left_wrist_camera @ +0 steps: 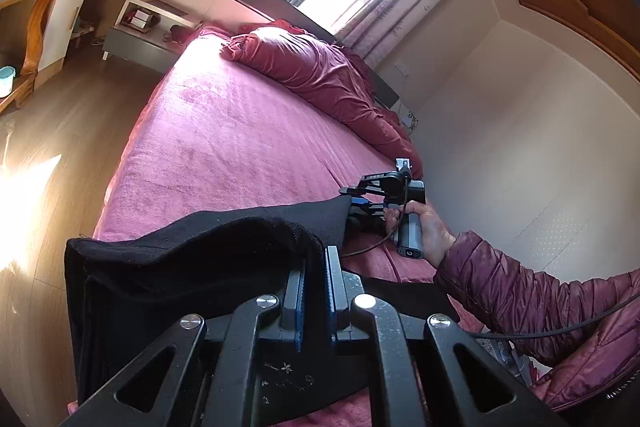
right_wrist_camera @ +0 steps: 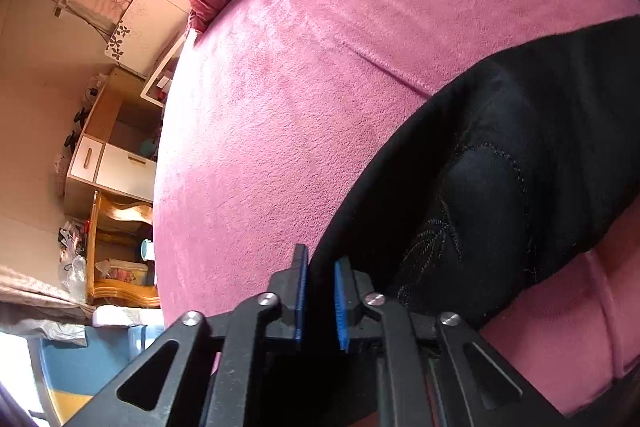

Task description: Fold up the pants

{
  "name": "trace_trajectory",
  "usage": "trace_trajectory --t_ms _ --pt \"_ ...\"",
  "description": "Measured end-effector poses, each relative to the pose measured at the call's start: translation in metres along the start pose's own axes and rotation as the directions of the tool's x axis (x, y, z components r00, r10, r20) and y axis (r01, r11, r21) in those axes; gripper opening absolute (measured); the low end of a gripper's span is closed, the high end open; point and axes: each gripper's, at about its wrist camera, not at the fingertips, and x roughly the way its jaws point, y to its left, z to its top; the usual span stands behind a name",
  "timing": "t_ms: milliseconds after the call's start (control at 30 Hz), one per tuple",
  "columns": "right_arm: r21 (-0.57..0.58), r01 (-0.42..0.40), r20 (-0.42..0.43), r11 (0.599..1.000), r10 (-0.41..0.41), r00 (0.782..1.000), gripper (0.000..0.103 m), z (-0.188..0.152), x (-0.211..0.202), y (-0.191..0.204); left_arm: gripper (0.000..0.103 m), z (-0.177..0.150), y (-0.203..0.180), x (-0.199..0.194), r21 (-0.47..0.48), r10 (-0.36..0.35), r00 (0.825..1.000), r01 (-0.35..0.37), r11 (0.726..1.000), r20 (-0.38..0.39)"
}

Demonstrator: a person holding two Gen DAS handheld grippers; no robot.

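Both grippers pinch the black pants (left_wrist_camera: 192, 259) narrowly between their fingers, so carry the edge level ahead over the bed (left_wrist_camera: 240, 131), left gripper (left_wrist_camera: 316, 267) pacing right gripper (right_wrist_camera: 320, 279).

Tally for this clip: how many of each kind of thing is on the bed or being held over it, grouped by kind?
Black pants: 1
Grippers, both clamped on the pants, left gripper and right gripper: 2
Dark red duvet heaped at the head of the pink bed: 1
Total: 4
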Motion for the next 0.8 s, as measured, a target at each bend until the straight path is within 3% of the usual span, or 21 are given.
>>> trace_trajectory --t_ms 200,300,400,567,800 --pt "-0.099 -0.1 0.083 0.99 0.108 0.991 0.009 -0.01 -0.068 0.014 0.008 0.064 0.045 0.011 -0.09 0.145 0.987 -0.139 0.986 0.075" --pt "-0.172 -0.168 0.125 0.971 0.191 0.974 0.009 -0.031 -0.115 0.022 0.008 0.103 0.069 0.015 -0.112 0.214 0.97 -0.201 0.973 0.116" --pt "-0.246 -0.197 0.123 0.949 0.232 0.965 0.009 -0.07 -0.152 0.018 0.008 0.121 0.079 0.019 -0.104 0.251 0.961 -0.24 0.965 0.115" --pt "-0.279 -0.196 0.06 0.94 0.221 0.973 0.008 -0.15 -0.17 -0.019 0.008 0.093 0.079 0.008 -0.115 0.251 0.962 -0.238 0.964 0.108" --pt "-0.254 -0.136 -0.06 0.957 0.125 0.99 0.007 -0.226 -0.133 -0.058 0.008 0.004 0.093 -0.021 -0.249 0.265 0.963 -0.245 0.937 0.051"
